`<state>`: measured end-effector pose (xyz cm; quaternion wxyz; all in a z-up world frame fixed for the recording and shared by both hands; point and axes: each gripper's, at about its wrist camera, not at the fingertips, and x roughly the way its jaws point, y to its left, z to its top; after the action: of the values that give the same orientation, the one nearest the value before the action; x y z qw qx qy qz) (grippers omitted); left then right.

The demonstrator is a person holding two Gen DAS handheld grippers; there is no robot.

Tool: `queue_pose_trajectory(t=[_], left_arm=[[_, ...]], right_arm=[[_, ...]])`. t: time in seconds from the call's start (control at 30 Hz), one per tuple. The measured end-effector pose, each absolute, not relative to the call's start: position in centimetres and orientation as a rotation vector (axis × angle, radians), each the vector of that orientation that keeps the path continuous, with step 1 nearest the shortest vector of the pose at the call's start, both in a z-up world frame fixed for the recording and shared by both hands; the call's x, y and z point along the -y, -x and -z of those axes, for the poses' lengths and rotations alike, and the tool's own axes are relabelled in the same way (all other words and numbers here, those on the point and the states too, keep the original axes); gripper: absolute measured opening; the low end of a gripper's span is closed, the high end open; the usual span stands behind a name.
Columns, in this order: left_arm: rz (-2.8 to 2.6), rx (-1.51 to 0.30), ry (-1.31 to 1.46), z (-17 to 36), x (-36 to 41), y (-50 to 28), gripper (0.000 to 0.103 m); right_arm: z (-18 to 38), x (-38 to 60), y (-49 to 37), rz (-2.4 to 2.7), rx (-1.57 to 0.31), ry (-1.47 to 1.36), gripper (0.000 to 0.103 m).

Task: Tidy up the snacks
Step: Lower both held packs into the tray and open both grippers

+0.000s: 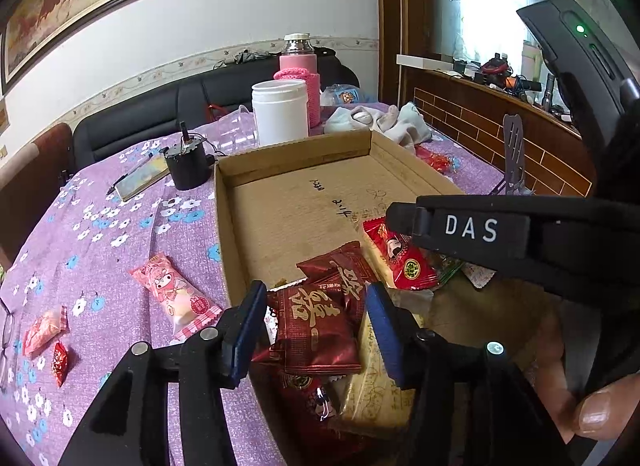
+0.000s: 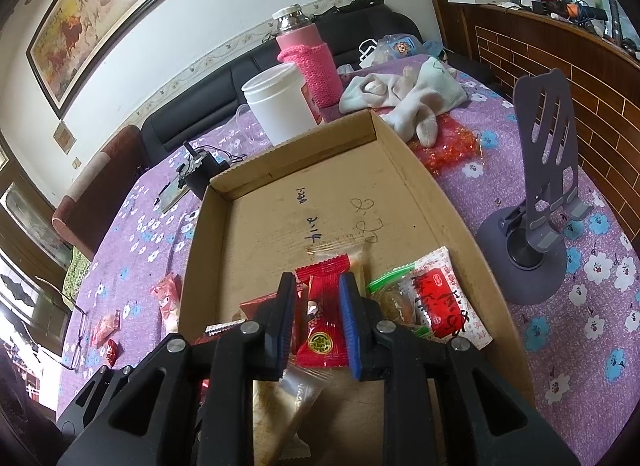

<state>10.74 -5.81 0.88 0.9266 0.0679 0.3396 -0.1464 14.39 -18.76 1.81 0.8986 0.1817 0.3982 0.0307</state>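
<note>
A shallow cardboard box [image 1: 296,145] [image 2: 288,157] lies on the purple flowered tablecloth, with several snack packets piled at its near end. My left gripper [image 1: 314,330] hovers open over that pile. A dark red packet [image 1: 320,330] lies between its blue pads, and neither pad presses on it. My right gripper [image 2: 319,322] is shut on a bright red packet [image 2: 322,326] [image 1: 404,262] inside the box. In the left wrist view the right gripper's black finger [image 1: 472,229] crosses from the right. A pink packet [image 1: 176,294] and two small red ones [image 1: 42,330] lie on the cloth left of the box.
A white jar [image 1: 280,109], a pink flask [image 1: 298,65] and pale socks [image 2: 404,93] stand behind the box. A black motor [image 1: 186,165] sits at its back left corner. A grey phone stand [image 2: 544,185] is to the right, glasses [image 2: 76,338] at far left. A thumb [image 1: 600,414] shows.
</note>
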Motion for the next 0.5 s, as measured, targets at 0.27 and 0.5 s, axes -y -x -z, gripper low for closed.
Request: queue_pose_trajectory(t=[0.27,0.5], left_arm=[[0.299,-0.689,-0.125,-1.24,5.46,-10.60,0.054],[0.298,-0.686,-0.118,-1.46,5.24,-10.60,0.054]], right_arm=[[-1.93,18.81,-14.30,-0.064,-0.819,-0.380,0.021],[-1.92,18.83,-14.29,-0.065,-0.819,-0.381,0.021]])
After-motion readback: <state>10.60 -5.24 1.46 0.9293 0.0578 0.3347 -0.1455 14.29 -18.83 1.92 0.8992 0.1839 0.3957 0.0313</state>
